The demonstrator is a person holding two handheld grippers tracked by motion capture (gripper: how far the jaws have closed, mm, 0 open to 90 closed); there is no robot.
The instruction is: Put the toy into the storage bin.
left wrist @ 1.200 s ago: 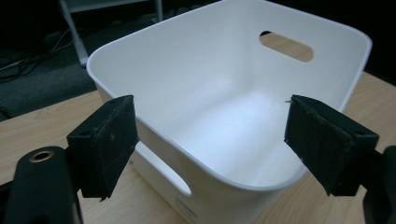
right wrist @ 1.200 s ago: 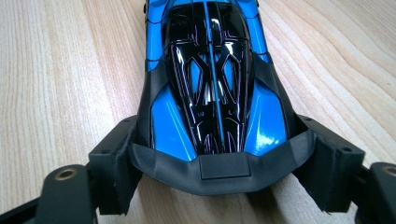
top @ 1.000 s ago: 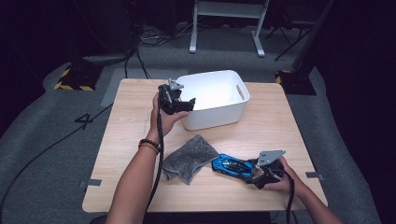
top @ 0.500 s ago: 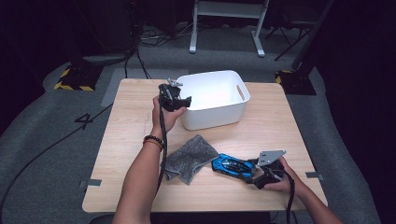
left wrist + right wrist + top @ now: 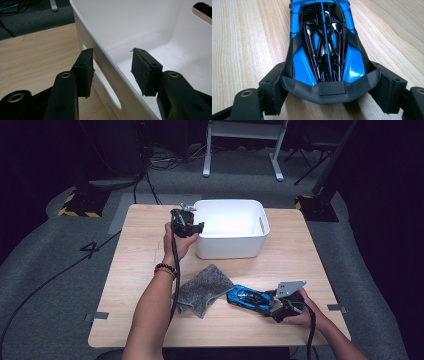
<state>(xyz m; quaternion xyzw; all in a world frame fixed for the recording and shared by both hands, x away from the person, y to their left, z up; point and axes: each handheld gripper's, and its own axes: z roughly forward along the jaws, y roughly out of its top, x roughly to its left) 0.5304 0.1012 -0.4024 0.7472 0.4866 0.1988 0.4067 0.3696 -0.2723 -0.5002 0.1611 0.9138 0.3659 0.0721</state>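
We are holding the left hand-held gripper (image 5: 199,226) at the near left corner of the white bin (image 5: 252,245), and its jaws have just been closing, with the bin's left wall (image 5: 110,72) between them. In the left gripper view one pad is sitting outside that wall, just above the handle slot (image 5: 110,93), and the other is hanging inside the bin, apart from the wall, so the jaws are straddling the rim without pinching it yet. Beyond the inner pad the bin's floor (image 5: 175,57) is lying bare, and outside the outer pad the desk (image 5: 140,270) is running free to its left edge.

We are keeping the right hand-held gripper (image 5: 274,302) low at the desk's near right, its jaws pressing on the rear end of the blue toy car (image 5: 248,298). In the right gripper view both pads are bearing on the car's tail flanks, right beside the black rear bumper (image 5: 329,88). The car is resting on the desk with its long axis running straight ahead of these jaws, nose pointing away from them toward the grey cloth (image 5: 202,290), which is lying just beyond the nose. Bare desk is stretching on both sides of the car, and the bin is standing well apart from it, farther across the desk.
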